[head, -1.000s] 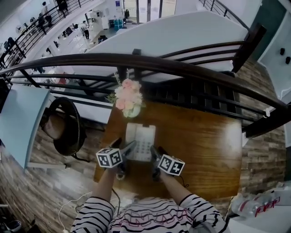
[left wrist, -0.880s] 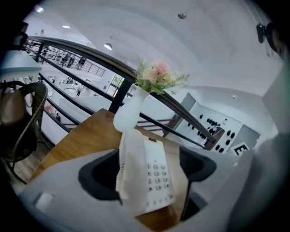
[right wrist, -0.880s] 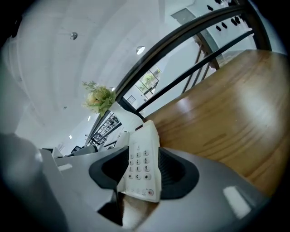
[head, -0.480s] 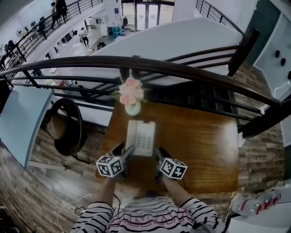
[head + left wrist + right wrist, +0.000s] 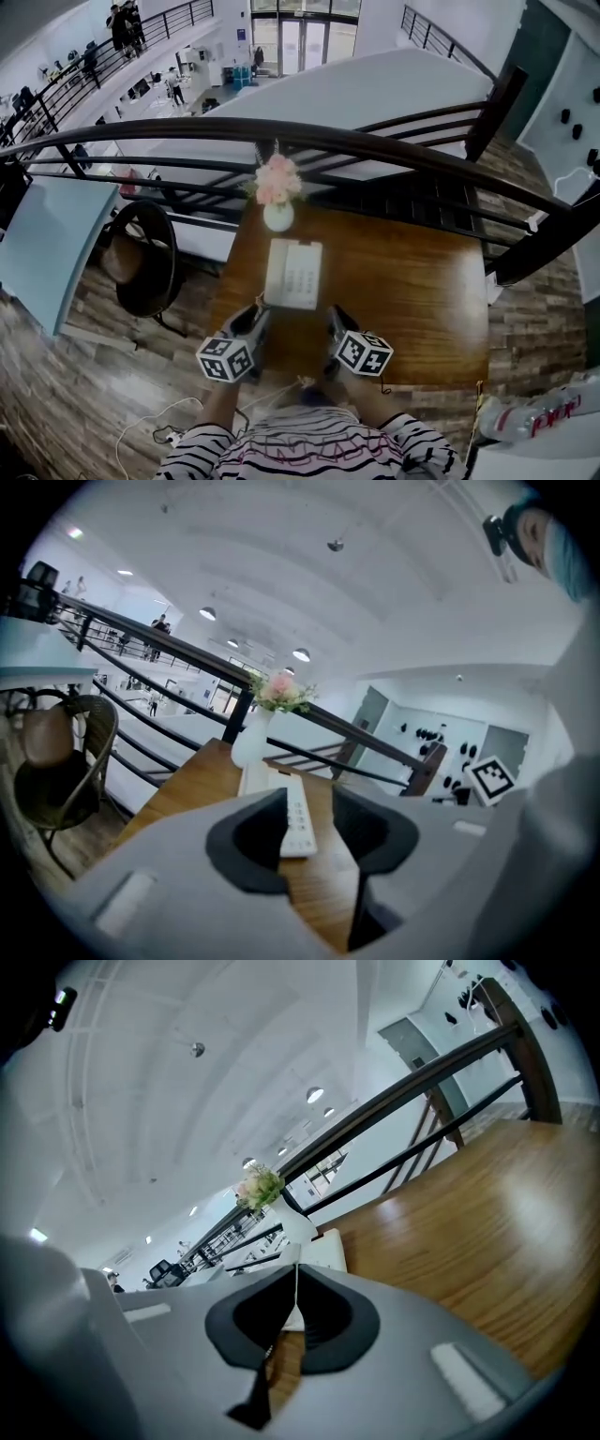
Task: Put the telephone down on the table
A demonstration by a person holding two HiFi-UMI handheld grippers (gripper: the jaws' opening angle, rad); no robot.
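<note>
On the left half of the bench [image 5: 412,291], toward its far edge, the telephone [image 5: 293,274] lies flat with its long side along the left edge. It is just short of the vase [image 5: 278,217] of pink flowers [image 5: 278,181] that stands by the far-left corner. A dark railing [image 5: 375,141] runs right behind the far edge, closing off that side. The right half of the bench shows only wood grain out to the right edge, and a strip of wood lies open between the telephone and the near edge. The left hand-held gripper [image 5: 253,322] is over the near edge toward the left corner. Its jaws are closing with a gap between them and nothing in it. The right hand-held gripper [image 5: 337,323] is beside it over the near edge, jaws pressed together and empty. Both are apart from the telephone. Each marker cube bears black-and-white squares. The telephone's keys sit in rows, their print too small to read. Only the head view shows the chair [image 5: 141,258] beyond the left edge and the cable [image 5: 150,422] on the floor. The left gripper view looks through the gap at the telephone's near end, with the vase behind it, and shows the other gripper's cube [image 5: 492,777] at right. The right gripper view shows a corner of the telephone above the shut jaws and the broad bare wood reaching to the railing.
</note>
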